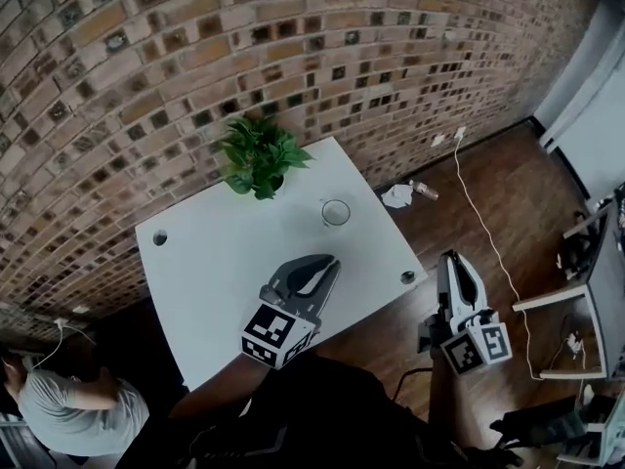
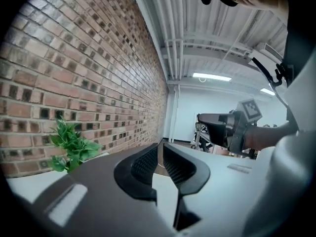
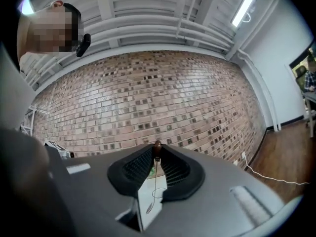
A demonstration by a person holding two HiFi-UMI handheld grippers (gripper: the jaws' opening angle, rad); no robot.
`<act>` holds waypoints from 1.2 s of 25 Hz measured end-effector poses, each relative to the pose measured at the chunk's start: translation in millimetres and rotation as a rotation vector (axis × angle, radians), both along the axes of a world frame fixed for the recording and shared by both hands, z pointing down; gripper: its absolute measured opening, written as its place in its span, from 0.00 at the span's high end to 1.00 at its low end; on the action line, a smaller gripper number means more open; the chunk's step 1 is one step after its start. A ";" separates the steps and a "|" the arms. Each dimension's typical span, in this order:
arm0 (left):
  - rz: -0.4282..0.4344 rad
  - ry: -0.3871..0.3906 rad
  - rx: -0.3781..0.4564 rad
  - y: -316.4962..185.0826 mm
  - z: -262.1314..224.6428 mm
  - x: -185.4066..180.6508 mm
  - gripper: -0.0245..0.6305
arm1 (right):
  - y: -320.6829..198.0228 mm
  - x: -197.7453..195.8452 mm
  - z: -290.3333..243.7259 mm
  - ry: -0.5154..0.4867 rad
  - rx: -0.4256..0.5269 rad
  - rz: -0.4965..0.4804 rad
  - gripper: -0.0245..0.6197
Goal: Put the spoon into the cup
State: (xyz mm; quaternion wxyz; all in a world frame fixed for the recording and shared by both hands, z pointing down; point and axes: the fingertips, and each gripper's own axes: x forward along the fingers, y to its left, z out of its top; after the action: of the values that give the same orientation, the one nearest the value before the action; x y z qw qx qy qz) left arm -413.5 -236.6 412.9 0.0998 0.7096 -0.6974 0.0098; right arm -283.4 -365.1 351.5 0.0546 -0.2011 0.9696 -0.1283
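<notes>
A clear glass cup (image 1: 335, 212) stands upright on the white table (image 1: 225, 262), near its far right part. My left gripper (image 1: 330, 260) hovers over the table just in front of the cup; its jaws (image 2: 160, 147) stand a narrow gap apart with nothing between them. My right gripper (image 1: 451, 258) is off the table's right edge, above the wooden floor. In the right gripper view it (image 3: 157, 152) is shut on a thin-handled spoon (image 3: 156, 147), whose brown end pokes out past the fingertips. The left gripper view shows the right gripper (image 2: 222, 128) to its right.
A green potted plant (image 1: 260, 156) stands at the table's far edge, by the brick wall (image 1: 293, 47). A white cable (image 1: 488, 233) and a crumpled paper (image 1: 396, 196) lie on the floor to the right. A person (image 1: 68, 408) sits at lower left. A desk (image 1: 596, 301) stands at right.
</notes>
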 end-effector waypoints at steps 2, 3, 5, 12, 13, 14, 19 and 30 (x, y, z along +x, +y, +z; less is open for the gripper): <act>-0.016 0.017 -0.009 -0.8 7.0 -20.1 0.91 | -4.7 -27.2 6.2 0.013 -0.005 -0.012 0.89; -0.021 0.029 -0.014 -1.4 11.1 -27.7 0.90 | -6.3 -39.8 9.1 0.017 -0.009 -0.021 0.89; -0.040 0.052 -0.025 -3.0 19.9 -40.5 0.89 | -9.5 -63.0 15.6 0.023 -0.017 -0.046 0.89; -0.170 0.084 -0.098 -19.9 47.5 -85.3 0.86 | -37.9 -131.1 50.6 0.018 -0.062 -0.145 0.89; -0.190 0.093 -0.105 -21.5 51.8 -89.8 0.86 | -43.0 -139.5 56.4 0.020 -0.066 -0.159 0.89; -0.208 0.096 -0.116 -23.3 56.8 -94.7 0.86 | -47.5 -148.4 62.5 0.022 -0.072 -0.172 0.89; -0.267 0.119 -0.156 -38.3 86.0 -120.2 0.84 | -66.3 -189.5 99.8 0.035 -0.090 -0.224 0.89; -0.330 0.136 -0.246 -62.1 164.7 -153.0 0.86 | -80.8 -242.4 175.5 0.102 -0.141 -0.305 0.89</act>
State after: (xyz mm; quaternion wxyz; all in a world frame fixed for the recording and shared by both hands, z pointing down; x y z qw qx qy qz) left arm -566.5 -298.7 577.6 0.2326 0.5673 -0.7894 0.0303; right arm -525.8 -446.0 527.0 -0.0289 -0.0614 0.9789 -0.1925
